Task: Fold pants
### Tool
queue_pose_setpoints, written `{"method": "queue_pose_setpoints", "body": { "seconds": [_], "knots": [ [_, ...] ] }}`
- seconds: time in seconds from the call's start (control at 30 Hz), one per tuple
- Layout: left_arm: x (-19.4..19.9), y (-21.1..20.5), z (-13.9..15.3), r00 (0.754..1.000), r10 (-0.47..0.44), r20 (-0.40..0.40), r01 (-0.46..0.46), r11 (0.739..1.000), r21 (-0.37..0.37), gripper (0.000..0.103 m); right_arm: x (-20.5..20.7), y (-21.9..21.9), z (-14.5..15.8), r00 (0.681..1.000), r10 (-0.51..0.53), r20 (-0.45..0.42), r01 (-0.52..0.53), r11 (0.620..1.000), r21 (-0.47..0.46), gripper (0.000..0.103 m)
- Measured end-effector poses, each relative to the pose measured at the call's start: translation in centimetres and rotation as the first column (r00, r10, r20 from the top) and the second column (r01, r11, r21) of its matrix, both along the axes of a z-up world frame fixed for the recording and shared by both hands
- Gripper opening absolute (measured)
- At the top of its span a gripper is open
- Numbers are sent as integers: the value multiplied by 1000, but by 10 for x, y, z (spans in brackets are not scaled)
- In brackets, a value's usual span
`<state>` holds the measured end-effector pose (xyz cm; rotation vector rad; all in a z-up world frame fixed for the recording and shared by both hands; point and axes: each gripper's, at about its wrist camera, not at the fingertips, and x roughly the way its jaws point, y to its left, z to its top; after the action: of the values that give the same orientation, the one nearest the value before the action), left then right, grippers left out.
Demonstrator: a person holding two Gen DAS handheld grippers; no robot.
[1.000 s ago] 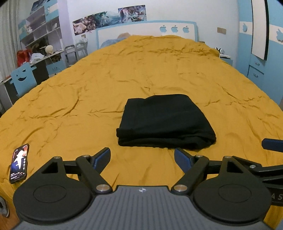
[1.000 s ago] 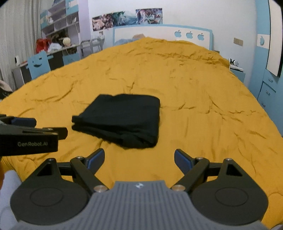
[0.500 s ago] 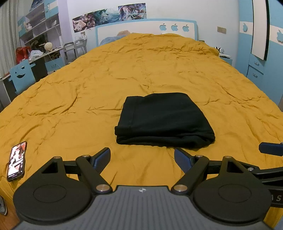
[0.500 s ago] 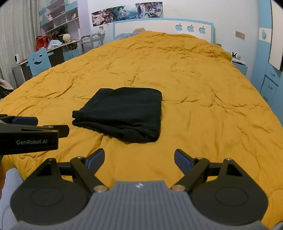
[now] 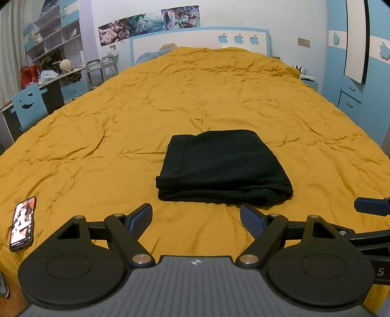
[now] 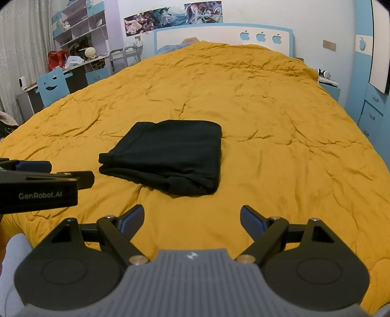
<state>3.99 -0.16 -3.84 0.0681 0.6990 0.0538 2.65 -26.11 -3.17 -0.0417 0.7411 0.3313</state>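
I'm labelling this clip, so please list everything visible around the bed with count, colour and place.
pants: 1, black, folded into a rectangle, lying mid-bed on the quilt
quilt: 1, mustard yellow, wrinkled, covering the whole bed
phone: 1, black with lit screen, near left edge of the bed
headboard: 1, white with blue trim and three apple shapes, far end
posters: a row, multicoloured, on the wall above the headboard
chair: 1, blue with smiley cutout, left of bed by the desk
shelves: 1 unit, white and blue, far left wall
left gripper: 1, black with blue pads, open, short of the pants
right gripper: 1, black with blue pads, open, short of the pants
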Motion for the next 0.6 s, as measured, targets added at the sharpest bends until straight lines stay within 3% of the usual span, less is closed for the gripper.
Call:
{"method": "queue_pose_setpoints", "body": {
  "seconds": [0.6],
  "knots": [
    [-4, -6, 5, 1000, -5, 9, 5, 1000, -1, 95, -4, -1, 2, 1000, -6, 11, 6, 1000, 2, 82]
  ]
}}
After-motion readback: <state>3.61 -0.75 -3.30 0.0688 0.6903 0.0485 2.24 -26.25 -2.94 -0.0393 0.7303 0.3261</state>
